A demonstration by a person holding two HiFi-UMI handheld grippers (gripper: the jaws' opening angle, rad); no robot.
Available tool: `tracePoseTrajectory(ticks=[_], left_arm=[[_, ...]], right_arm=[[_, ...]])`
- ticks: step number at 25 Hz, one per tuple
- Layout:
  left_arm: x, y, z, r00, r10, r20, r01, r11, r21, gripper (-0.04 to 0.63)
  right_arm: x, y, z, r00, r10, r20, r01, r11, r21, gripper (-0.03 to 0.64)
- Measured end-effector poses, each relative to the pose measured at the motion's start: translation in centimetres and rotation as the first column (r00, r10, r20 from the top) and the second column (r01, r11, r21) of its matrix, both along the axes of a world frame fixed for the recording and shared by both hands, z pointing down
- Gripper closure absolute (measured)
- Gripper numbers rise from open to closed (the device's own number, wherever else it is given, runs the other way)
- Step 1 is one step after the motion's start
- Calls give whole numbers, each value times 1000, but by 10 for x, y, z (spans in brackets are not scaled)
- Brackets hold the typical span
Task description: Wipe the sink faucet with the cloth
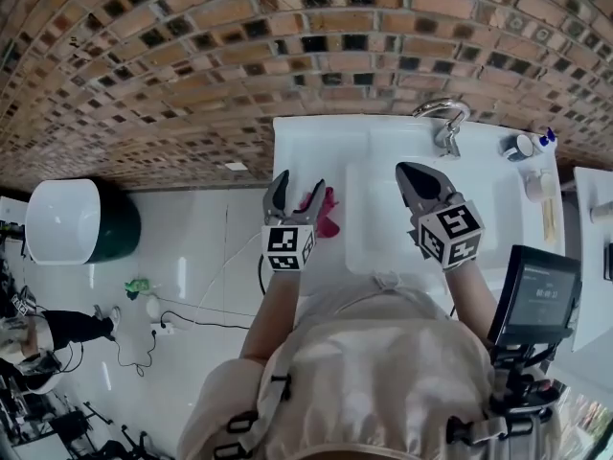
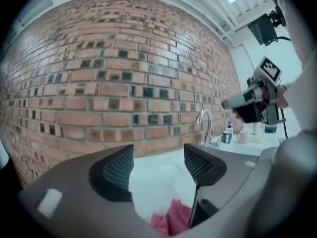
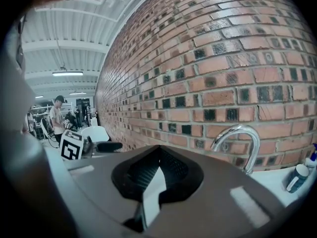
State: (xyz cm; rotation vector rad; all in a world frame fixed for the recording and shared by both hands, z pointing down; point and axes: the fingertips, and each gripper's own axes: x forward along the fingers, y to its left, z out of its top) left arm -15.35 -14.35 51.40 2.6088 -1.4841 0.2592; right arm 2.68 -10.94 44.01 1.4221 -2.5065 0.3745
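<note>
The chrome faucet (image 1: 442, 123) stands at the back of the white sink (image 1: 383, 247); it also shows as a curved spout (image 2: 205, 127) in the left gripper view and as the same spout (image 3: 241, 142) in the right gripper view. A crumpled pink cloth (image 1: 326, 213) lies on the sink's left ledge. My left gripper (image 1: 299, 188) hovers over it, open, with the cloth (image 2: 172, 221) below the jaws and not between the pads (image 2: 120, 166). My right gripper (image 1: 406, 172) is shut and empty above the basin, pointing toward the faucet. Its jaws (image 3: 158, 175) meet with nothing between them.
A brick wall (image 1: 239, 56) runs right behind the sink. A cup (image 1: 518, 148) and a blue-capped bottle (image 1: 546, 140) stand to the right of the faucet. A dark screen (image 1: 539, 293) sits at the sink's near right. A white tub (image 1: 62, 220) and cables lie on the floor at left.
</note>
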Motion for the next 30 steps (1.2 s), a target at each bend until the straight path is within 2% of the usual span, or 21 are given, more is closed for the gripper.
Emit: tracePoseTrajectory(ticks=[3, 6, 9, 10, 12, 14, 16, 19, 25, 30], left_arm=[[18, -10, -66, 998, 46, -39, -41, 990, 134, 301], [51, -5, -116, 989, 145, -14, -137, 959, 248, 301], [78, 0, -151, 978, 211, -3, -200, 931, 304, 312], [85, 0, -160, 974, 226, 1, -215, 925, 314, 333], [97, -1, -172, 969, 247, 7, -236, 917, 322, 384], [104, -2, -178, 965, 261, 1, -249, 918, 308, 434], [106, -4, -179, 964, 264, -23, -247, 927, 281, 507], [102, -1, -172, 972, 231, -50, -212, 946, 247, 582], [109, 5, -168, 970, 234, -59, -214, 947, 241, 594], [120, 9, -163, 967, 250, -43, -235, 947, 217, 594]], right_arm=[[4, -4, -12, 1000, 10, 14, -10, 1000, 30, 627], [11, -6, -26, 999, 28, 34, -30, 998, 61, 627], [15, -4, -42, 999, 37, 35, -40, 993, 109, 627], [17, -3, -48, 999, 39, 35, -43, 990, 132, 627], [18, 0, -62, 999, 35, 38, -42, 983, 180, 627], [20, 3, -71, 999, 30, 40, -38, 977, 210, 627], [24, 4, -77, 999, 38, 38, -46, 971, 233, 627], [31, 10, -84, 997, 60, 52, -72, 963, 259, 627], [35, 11, -91, 996, 51, 71, -70, 957, 280, 627], [27, 18, -100, 999, 7, 51, -24, 945, 326, 628]])
